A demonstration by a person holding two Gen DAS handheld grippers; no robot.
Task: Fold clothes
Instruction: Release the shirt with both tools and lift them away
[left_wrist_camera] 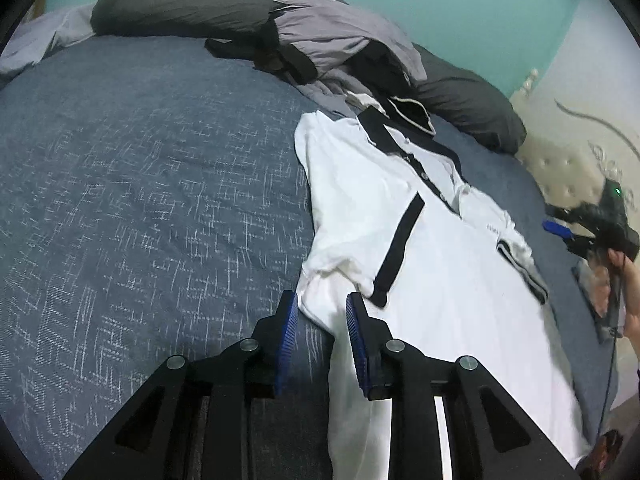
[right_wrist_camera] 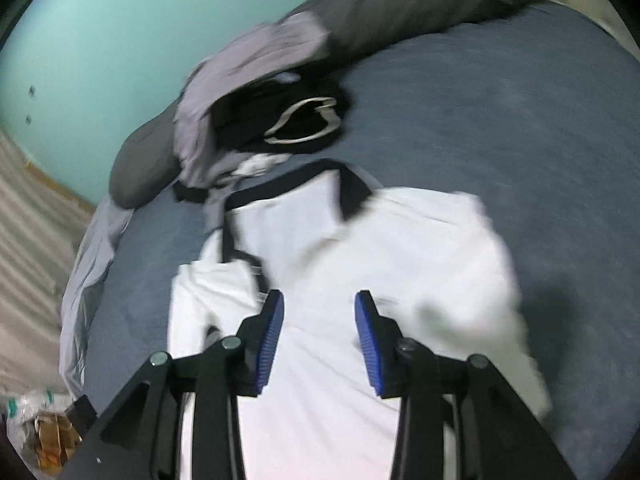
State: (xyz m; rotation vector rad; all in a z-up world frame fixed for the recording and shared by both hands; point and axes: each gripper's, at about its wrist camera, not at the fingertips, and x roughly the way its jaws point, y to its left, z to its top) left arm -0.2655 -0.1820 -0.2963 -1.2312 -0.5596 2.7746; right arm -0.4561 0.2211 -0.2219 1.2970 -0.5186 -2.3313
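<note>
A white polo shirt (left_wrist_camera: 420, 240) with a black collar, placket and sleeve trim lies flat on the blue-grey bedspread (left_wrist_camera: 140, 180). Its left sleeve is folded in over the body. My left gripper (left_wrist_camera: 322, 308) hovers open at the shirt's left edge, by the sleeve cuff, with the fabric's edge below the gap and nothing pinched. In the blurred right wrist view, my right gripper (right_wrist_camera: 320, 304) stands open above the middle of the shirt (right_wrist_camera: 360, 240), gripping nothing. The left wrist view also shows the right gripper (left_wrist_camera: 556, 222) at the far right, held by a hand (left_wrist_camera: 628, 280).
A pile of clothes sits beyond the collar: a lilac-grey garment (left_wrist_camera: 340, 28) and a black one with white trim (left_wrist_camera: 412, 114). Dark grey pillows (left_wrist_camera: 180, 4) line the teal wall. A cream tufted headboard (left_wrist_camera: 560, 172) is at right. Bagged items (right_wrist_camera: 40, 420) lie on the floor.
</note>
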